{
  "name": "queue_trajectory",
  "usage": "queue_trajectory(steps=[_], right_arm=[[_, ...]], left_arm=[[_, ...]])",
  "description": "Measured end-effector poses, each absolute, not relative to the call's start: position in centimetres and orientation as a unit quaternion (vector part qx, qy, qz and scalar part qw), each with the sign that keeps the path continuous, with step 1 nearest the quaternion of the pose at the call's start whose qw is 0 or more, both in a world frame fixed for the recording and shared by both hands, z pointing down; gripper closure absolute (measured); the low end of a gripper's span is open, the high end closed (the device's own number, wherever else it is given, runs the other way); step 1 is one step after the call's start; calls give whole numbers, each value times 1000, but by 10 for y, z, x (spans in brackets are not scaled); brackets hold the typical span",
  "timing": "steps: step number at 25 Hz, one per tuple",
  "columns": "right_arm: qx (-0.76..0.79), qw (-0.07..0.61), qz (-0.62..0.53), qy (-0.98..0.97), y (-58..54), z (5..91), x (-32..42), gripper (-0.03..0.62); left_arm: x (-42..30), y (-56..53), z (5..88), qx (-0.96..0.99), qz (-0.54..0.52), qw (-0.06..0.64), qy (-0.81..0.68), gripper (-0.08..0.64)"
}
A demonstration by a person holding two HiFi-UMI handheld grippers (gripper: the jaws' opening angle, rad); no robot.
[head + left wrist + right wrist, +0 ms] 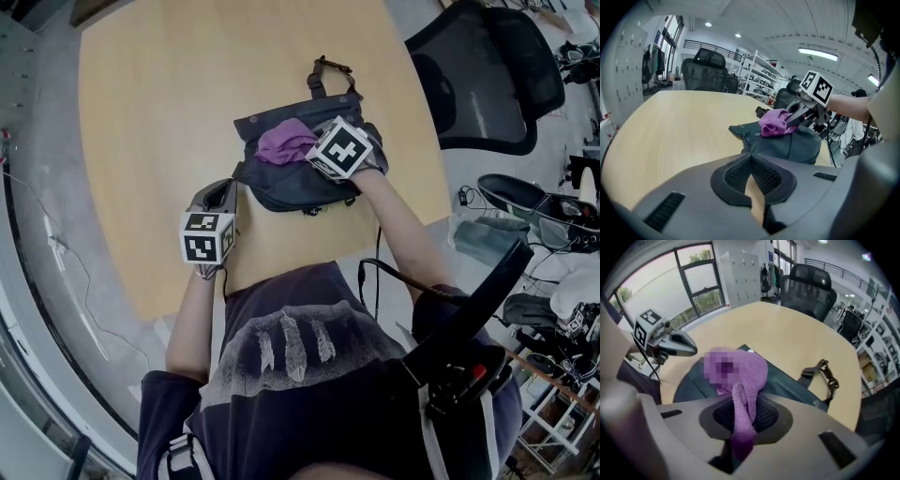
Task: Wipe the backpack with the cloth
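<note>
Head view: a dark grey backpack (300, 183) lies slumped on the pale wooden tabletop (159, 103). The right gripper (309, 150) has its jaws closed on a purple cloth (284, 141), which is bunched on top of the bag. The left gripper (227, 190) sits just beside the bag's left corner, jaws closed on nothing. The cloth looks soft, light and limp. The bag's fabric looks floppy and likely to shift, so pinning its near edge should steady it. No brand or readable writing shows.
</note>
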State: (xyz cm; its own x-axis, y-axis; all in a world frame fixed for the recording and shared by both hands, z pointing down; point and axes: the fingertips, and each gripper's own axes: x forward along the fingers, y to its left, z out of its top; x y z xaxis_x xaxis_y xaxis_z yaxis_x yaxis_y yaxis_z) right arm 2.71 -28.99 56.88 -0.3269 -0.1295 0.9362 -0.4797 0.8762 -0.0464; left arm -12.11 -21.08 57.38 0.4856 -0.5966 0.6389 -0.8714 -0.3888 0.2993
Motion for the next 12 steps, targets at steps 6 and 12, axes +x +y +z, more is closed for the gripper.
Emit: queue_trajectory(steps=[6,12], right_arm=[[254,584,105,-764,-315,568,90,534],[302,590,76,-745,-336,556,125,534]], left_arm=[[-116,-213,573,810,223,304,-448,554],[-119,-215,568,810,227,298,-451,554]])
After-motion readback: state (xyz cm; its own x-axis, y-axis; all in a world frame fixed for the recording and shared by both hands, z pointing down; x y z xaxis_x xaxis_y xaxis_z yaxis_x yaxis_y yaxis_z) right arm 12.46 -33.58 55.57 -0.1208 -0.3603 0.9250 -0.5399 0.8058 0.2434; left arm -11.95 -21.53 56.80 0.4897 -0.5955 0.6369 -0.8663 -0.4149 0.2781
